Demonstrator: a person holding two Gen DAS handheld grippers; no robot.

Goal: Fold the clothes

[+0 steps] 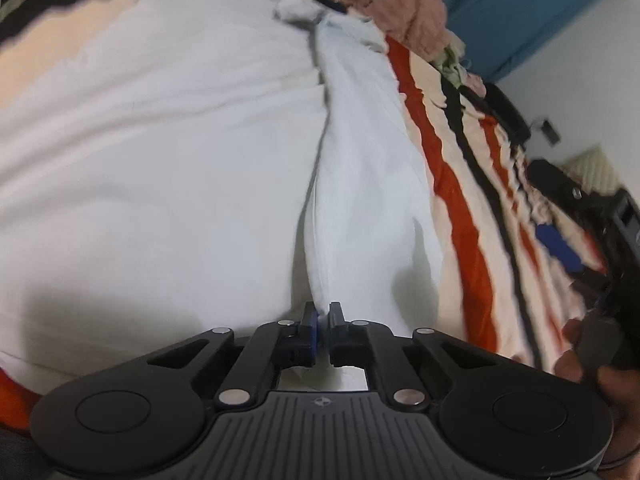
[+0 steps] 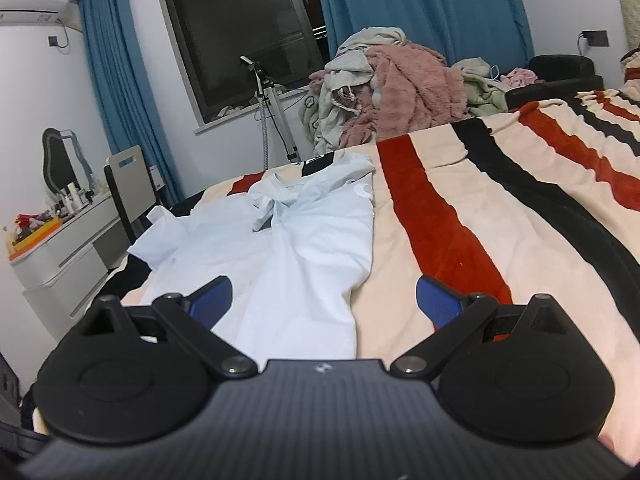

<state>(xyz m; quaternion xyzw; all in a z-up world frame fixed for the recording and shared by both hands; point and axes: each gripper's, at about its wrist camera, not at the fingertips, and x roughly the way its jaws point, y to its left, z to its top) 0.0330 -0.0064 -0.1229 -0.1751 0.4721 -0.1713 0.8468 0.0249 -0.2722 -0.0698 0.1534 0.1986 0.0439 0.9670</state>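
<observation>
A white T-shirt [image 1: 168, 152] lies spread on the striped bed cover [image 1: 460, 216], with one side folded over into a long ridge [image 1: 360, 184] down the middle of the left wrist view. My left gripper [image 1: 323, 314] is shut on the near end of that folded edge, the cloth pinched between its pads. In the right wrist view the same white T-shirt [image 2: 288, 248] lies flat on the bed cover [image 2: 460, 216]. My right gripper [image 2: 324, 300] hovers over the shirt's near right corner, jaws wide open, nothing between them.
A heap of clothes and a pink blanket [image 2: 400, 84] sits at the far end of the bed. A white dresser [image 2: 64, 252] and a chair [image 2: 128, 184] stand at the left, a tripod [image 2: 272, 108] by the dark window. A hand [image 1: 588, 360] shows at the right.
</observation>
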